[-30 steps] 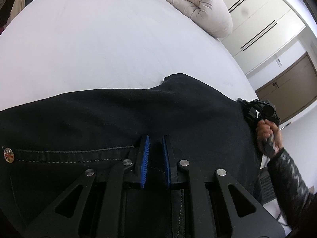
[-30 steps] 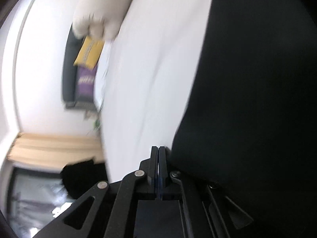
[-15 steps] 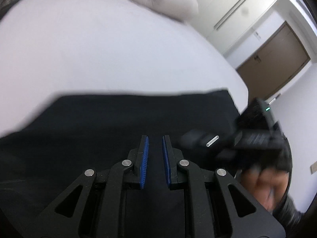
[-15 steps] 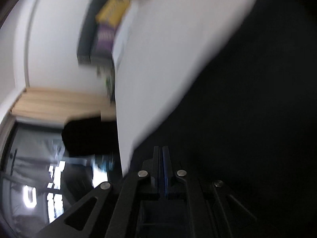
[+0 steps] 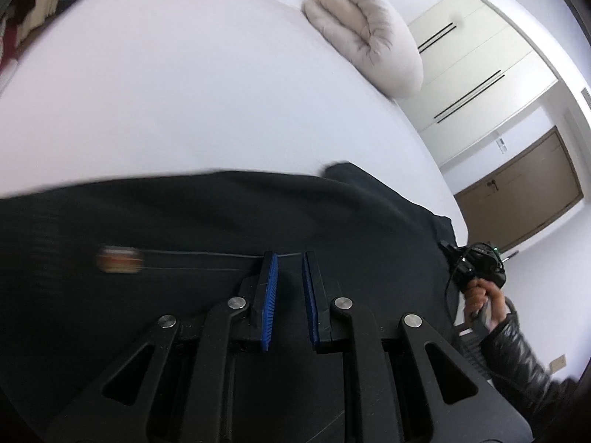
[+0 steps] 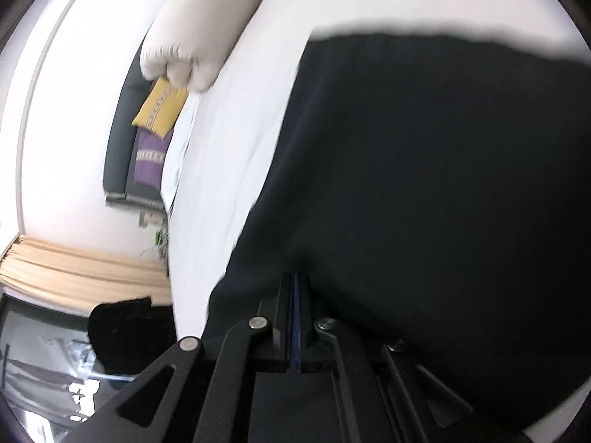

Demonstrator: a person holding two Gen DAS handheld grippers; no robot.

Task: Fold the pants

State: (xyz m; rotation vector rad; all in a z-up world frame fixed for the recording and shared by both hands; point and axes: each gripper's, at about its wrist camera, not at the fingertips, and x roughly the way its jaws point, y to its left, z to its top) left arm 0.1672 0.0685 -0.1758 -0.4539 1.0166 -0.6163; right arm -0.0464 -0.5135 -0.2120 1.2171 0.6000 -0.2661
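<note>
- The bed (image 5: 184,110), under a white sheet, fills the upper half of the left wrist view; it carries everything.
- The pants (image 5: 221,221), dark and soft, lie spread over the bed's near edge across the lower half of both views. They look like limp, fairly heavy denim that will sag and drag, not slide; I judge the stitched seam and thick edges the best places to take hold.
- A padded pale quilt (image 5: 365,40) sits rolled at the upper right of the left view, well apart from the pants.
- The left claw (image 5: 290,288) shows a narrow gap between its 2 blue pads, with dark cloth around them; whether cloth is pinched I cannot tell.
- The right claw (image 6: 295,317) is fully closed at the pants' edge, bottom centre; a grip on the cloth is not clear.
- A blurred round badge (image 5: 118,258) marks the pants at left.
- No containers show.
</note>
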